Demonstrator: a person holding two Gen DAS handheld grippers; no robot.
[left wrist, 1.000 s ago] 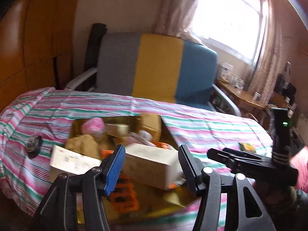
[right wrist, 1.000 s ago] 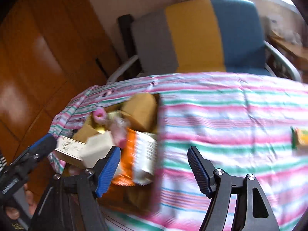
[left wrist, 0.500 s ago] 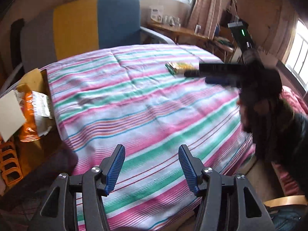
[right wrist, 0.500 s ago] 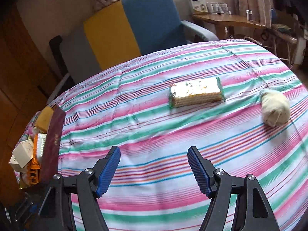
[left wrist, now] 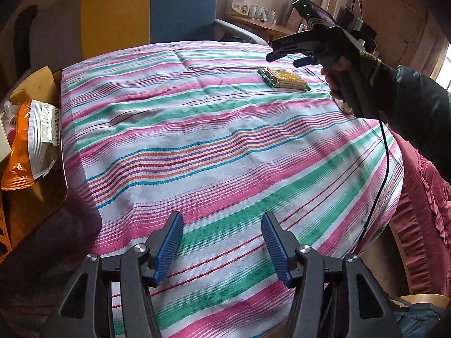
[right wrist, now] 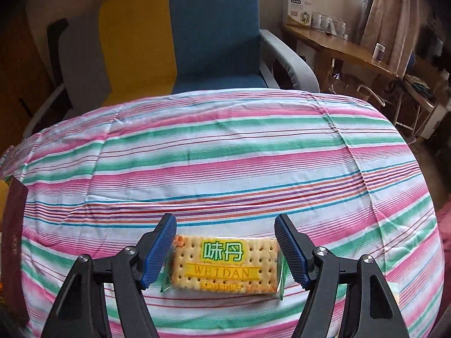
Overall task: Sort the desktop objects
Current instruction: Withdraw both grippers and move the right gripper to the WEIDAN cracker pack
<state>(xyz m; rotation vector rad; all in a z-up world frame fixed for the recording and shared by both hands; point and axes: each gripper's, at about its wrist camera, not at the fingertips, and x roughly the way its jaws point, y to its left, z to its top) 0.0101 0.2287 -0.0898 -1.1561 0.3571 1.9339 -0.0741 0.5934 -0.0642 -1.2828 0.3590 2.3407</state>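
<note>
A green and yellow cracker pack lies flat on the striped tablecloth. My right gripper stands open, one blue finger off each short end of the pack, pads not pressing it. In the left wrist view the right gripper, held by a hand, hovers just above the cracker pack at the far right. My left gripper is open and empty over the cloth near the front edge.
At the left edge stands an open cardboard box with an orange snack bag and other items. A maroon booklet leans there. A white lump shows behind the hand. An armchair stands beyond the table.
Both grippers swung away from the box at the left and out over the cloth. The right one travelled on to the cracker pack and dropped over it. Neither opening changed.
</note>
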